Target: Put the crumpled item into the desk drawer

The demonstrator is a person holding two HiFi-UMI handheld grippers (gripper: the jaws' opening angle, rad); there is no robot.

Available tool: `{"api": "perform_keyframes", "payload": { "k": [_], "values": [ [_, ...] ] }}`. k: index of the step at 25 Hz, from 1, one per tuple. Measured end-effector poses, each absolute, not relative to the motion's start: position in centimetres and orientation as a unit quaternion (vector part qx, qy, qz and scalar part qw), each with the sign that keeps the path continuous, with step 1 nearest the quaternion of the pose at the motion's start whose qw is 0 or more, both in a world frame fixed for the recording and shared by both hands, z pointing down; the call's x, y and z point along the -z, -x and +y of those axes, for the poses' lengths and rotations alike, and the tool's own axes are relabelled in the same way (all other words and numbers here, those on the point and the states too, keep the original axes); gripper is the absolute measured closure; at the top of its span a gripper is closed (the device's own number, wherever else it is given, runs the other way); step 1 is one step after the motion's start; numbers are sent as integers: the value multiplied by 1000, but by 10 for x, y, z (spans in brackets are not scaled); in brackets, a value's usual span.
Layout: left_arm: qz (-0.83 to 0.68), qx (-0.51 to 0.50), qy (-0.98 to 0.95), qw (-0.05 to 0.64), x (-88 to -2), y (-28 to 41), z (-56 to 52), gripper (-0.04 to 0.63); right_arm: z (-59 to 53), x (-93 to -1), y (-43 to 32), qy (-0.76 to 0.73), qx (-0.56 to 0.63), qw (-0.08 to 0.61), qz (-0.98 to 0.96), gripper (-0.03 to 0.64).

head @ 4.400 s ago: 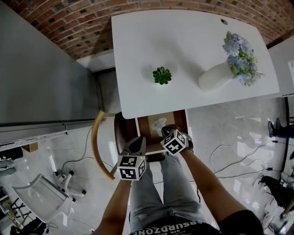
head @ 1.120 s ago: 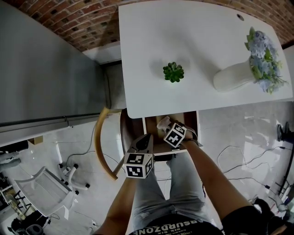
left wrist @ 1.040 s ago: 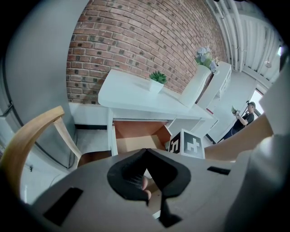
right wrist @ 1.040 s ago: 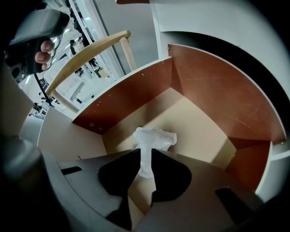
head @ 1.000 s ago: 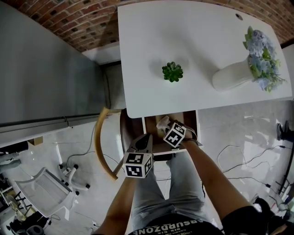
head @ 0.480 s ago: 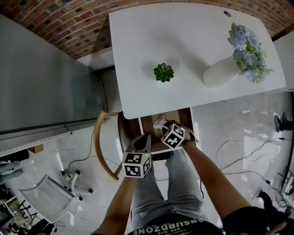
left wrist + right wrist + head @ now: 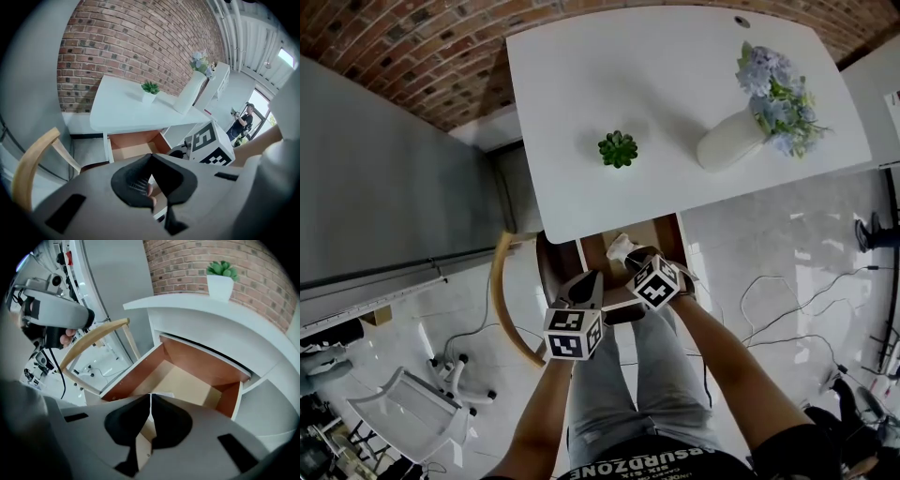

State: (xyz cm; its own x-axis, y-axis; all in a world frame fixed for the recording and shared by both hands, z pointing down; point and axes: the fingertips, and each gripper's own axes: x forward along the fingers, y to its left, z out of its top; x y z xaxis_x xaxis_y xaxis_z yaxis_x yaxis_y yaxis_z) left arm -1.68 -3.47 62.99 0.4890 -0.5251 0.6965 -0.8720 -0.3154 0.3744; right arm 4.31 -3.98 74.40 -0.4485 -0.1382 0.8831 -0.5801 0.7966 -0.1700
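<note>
Little moved, R tongs (image 7: 631, 261) pinch crumpled item (image 7: 619, 247), chair (image 7: 499, 292) beside drawer (image 7: 653, 233)

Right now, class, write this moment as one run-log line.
drawer: open | right tongs: shut on crumpled item, over drawer | left tongs: shut, empty

White crumpled item (image 7: 619, 247), pinched in right claw (image 7: 150, 398), over open wood-lined desk drawer (image 7: 187, 380)

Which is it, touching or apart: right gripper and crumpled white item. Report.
Touching. The right gripper view shows the right gripper with jaws closed on a white sliver of the crumpled white item; the head view shows that item at its tip.
</note>
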Motion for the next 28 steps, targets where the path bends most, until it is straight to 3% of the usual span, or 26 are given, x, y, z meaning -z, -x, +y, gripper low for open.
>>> {"api": "perform_keyframes", "payload": {
  "k": [28],
  "values": [
    [-403, -232, -810, 358, -599, -17, -37, 598, -36, -605, -59, -383, -282, 273, -836, 620]
  ]
}}
